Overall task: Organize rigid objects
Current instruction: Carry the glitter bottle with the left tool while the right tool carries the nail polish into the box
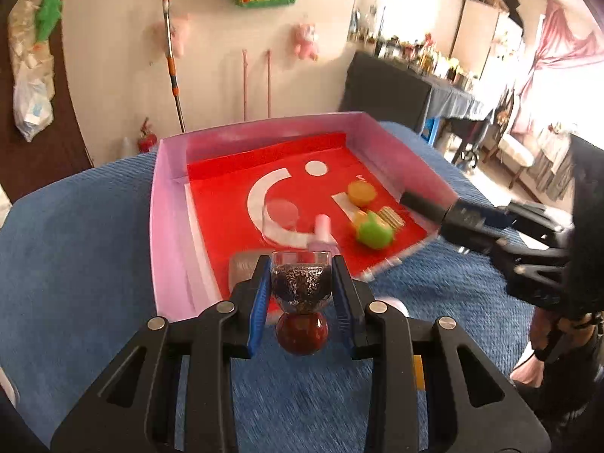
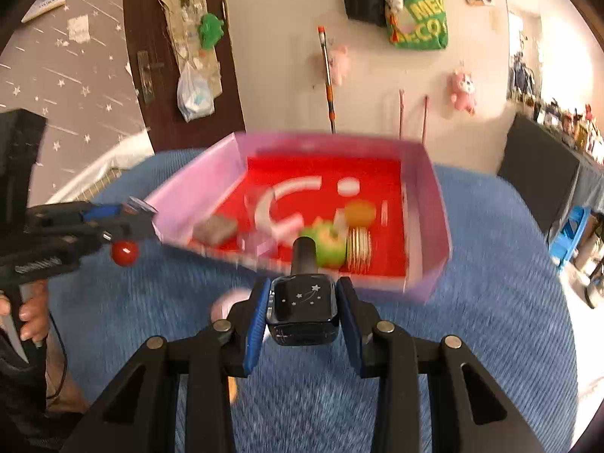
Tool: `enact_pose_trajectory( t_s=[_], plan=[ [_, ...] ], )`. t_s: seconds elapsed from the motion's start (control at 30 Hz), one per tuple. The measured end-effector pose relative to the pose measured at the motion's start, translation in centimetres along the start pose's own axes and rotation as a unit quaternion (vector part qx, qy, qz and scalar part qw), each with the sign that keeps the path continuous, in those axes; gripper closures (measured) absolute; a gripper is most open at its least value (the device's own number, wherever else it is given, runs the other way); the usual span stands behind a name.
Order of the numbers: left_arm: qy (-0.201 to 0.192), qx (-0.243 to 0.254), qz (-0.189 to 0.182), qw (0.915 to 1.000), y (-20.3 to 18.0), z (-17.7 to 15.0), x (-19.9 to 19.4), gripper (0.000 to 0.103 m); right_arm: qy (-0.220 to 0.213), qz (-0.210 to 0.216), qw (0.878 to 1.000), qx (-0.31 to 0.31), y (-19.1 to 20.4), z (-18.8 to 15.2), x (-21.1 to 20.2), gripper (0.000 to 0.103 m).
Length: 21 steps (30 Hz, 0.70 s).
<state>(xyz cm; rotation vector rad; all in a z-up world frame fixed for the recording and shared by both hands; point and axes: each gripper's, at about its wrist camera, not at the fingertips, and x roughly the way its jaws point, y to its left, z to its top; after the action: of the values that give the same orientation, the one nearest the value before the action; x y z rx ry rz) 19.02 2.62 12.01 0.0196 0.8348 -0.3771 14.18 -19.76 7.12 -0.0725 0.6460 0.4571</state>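
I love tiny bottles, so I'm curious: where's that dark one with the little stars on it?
The dark star bottle is clamped in the right gripper, held above the blue cloth just short of the pink tray, its black cap pointing at the green toy.

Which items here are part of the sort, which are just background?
Job:
left gripper holding glitter bottle
right gripper holding dark star bottle
pink tray
green toy
orange cap

Background:
mop
pink plush
green bag

Pink tray (image 2: 434, 188) smeared by motion blur in the right wrist view, green toy (image 2: 328, 249) partly hidden behind a black bottle cap (image 2: 305, 253), small shelf items (image 1: 426, 53) (far right) too tiny to tell — pale round thing (image 2: 222, 307) behind the fingers, unidentifiable.
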Motion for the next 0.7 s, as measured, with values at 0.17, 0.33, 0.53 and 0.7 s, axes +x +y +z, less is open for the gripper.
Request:
enact_pose_trajectory(
  t_s=[0.17, 0.33, 0.53, 0.7],
  plan=[
    [0.062, -0.004, 0.03, 0.9976, 2.2, 3.3, 4.7, 0.074, 0.01, 0.004, 1.0, -0.008, -0.8, 5.5, 3.5, 0.065],
    [0.11, 0.003, 0.05, 0.9926, 3.1, 4.4, 8.1, 0.074, 0.059, 0.007, 0.998, -0.003, -1.9, 8.3, 9.3, 0.065],
    [0.128, 0.013, 0.076, 0.9888, 3.8, 5.8, 10.2, 0.074, 0.111, 0.006, 0.994, -0.007, -2.5, 9.2, 14.6, 0.065],
    [0.149, 0.002, 0.08, 0.9856, 4.7, 6.3, 11.8, 0.074, 0.135, 0.011, 0.991, 0.0, -2.9, 9.5, 16.5, 0.065]
  ],
)
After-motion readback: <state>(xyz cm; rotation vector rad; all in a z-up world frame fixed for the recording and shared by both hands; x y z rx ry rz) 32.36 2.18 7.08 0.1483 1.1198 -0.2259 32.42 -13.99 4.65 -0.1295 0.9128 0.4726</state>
